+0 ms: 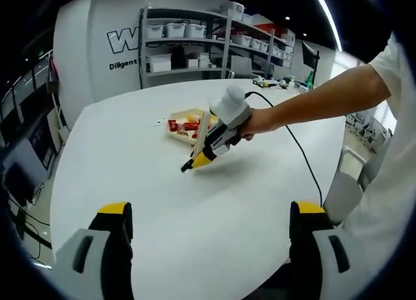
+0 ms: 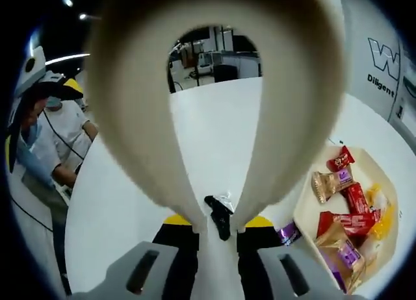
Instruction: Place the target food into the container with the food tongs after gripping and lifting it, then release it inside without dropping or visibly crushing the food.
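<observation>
step: tongs [image 2: 214,105] closing on dark candy [image 2: 219,215] lying on surface [image 1: 195,209] | right fingers clamp tongs; left fingers spread, idle | advice: squeeze gently, lift level toward tray [image 2: 302,209]

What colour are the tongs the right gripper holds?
Cream-beige tongs, clearest in the right gripper view, clamped in the right gripper.

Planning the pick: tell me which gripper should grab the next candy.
Right. The right gripper is shut on the food tongs, beside the tray of wrapped candies. The left gripper hangs open, far back over bare table.
</observation>
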Demonstrator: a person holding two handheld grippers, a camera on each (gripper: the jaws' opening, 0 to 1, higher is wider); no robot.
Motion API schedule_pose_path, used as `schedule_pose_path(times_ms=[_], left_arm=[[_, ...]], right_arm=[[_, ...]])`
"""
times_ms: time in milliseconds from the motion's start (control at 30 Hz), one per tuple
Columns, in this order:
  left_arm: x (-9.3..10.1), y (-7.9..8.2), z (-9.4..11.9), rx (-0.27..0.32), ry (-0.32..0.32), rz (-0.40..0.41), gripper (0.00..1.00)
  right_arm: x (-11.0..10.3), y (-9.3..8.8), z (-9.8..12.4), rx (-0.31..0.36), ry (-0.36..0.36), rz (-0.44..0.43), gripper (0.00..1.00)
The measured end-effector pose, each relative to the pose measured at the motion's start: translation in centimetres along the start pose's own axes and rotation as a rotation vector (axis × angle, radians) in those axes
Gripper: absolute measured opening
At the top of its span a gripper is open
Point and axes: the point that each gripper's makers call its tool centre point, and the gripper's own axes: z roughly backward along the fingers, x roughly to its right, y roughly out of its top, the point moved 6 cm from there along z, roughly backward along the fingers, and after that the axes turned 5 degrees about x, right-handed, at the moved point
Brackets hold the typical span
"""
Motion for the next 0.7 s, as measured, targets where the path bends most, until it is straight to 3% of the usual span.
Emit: schedule_pose_path(times_ms=[200,400,700], left_arm=[[0.2,-0.2,-0.1,-0.006,-0.011,-0.001,0.99],[0.3,-0.1,-0.1,-0.004,-0.018,-0.002,0.99],[0.6,-0.3,-0.2,-0.017,-0.028,-0.003,0.99]], right_arm=[[-0.6,-0.4,0.4,-0.030,0.036,-0.018,0.16],[0.1,0.4,1.3,0.021,0.032,-0.009,0.17],[0.1,0.6,0.8,0.023,0.099,0.117,0.18]])
